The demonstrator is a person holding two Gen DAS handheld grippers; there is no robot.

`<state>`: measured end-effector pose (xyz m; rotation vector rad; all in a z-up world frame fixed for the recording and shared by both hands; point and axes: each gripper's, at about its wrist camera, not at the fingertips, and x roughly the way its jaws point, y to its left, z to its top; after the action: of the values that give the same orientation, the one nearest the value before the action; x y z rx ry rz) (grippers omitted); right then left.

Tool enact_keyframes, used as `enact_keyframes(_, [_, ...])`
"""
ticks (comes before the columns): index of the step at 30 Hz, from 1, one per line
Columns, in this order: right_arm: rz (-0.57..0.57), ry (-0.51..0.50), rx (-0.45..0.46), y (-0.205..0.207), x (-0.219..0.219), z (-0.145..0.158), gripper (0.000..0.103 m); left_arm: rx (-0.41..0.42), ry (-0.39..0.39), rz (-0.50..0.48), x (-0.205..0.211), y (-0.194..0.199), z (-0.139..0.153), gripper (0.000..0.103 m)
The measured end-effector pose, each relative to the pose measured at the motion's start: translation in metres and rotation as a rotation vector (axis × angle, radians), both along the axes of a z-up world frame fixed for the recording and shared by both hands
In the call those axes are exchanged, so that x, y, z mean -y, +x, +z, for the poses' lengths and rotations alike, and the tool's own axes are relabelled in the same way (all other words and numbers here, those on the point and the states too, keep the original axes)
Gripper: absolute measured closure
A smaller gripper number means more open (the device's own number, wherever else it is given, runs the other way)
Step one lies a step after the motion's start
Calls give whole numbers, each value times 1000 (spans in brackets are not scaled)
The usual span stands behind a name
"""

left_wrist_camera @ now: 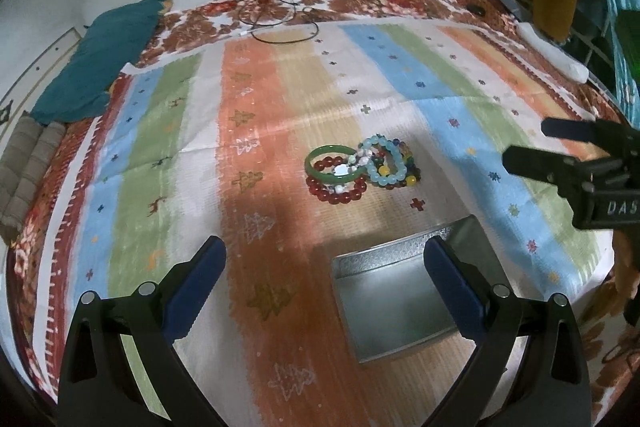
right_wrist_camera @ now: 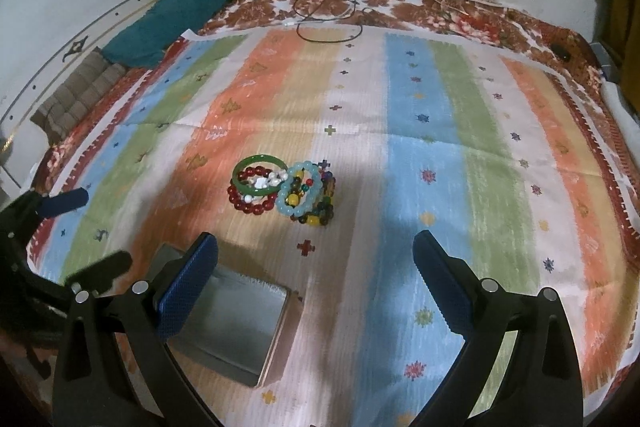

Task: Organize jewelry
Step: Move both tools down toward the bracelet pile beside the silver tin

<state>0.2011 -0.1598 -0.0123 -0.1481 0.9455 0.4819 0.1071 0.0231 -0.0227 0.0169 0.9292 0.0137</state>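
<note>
Fingers of my left gripper (left_wrist_camera: 324, 267) spread wide, holding nothing, over the striped cloth (left_wrist_camera: 168, 131). Between them lies the open metal tin (left_wrist_camera: 392, 307). Beyond it sit the bracelets: green bangle (left_wrist_camera: 326, 165) over red beads (left_wrist_camera: 340, 193), touching pale-blue beads (left_wrist_camera: 386, 163). My right gripper (right_wrist_camera: 316, 267) gapes too, empty.

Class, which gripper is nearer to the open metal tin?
Left, narrowly. The left gripper has the tin under its right finger; the right gripper has the tin by its left finger.
</note>
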Motion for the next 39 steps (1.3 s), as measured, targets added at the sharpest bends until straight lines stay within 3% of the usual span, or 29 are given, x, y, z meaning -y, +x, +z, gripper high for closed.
enact_keyframes(9, [21,-17,-15,19,-10,-8,4,-33,9,-27,1,22,-12,6])
enact_keyframes(21, [9,-54,-59,50,-21,-30,4,-69,-25,84,-31,61,-26,6])
enact_keyframes(36, [25,-98,-104,76,-38,-54,5,-95,-66,143,-50,100,-42,7])
enact_keyframes(39, [30,-107,-115,81,-42,-58,12,-104,-70,140,-51,107,-46,7])
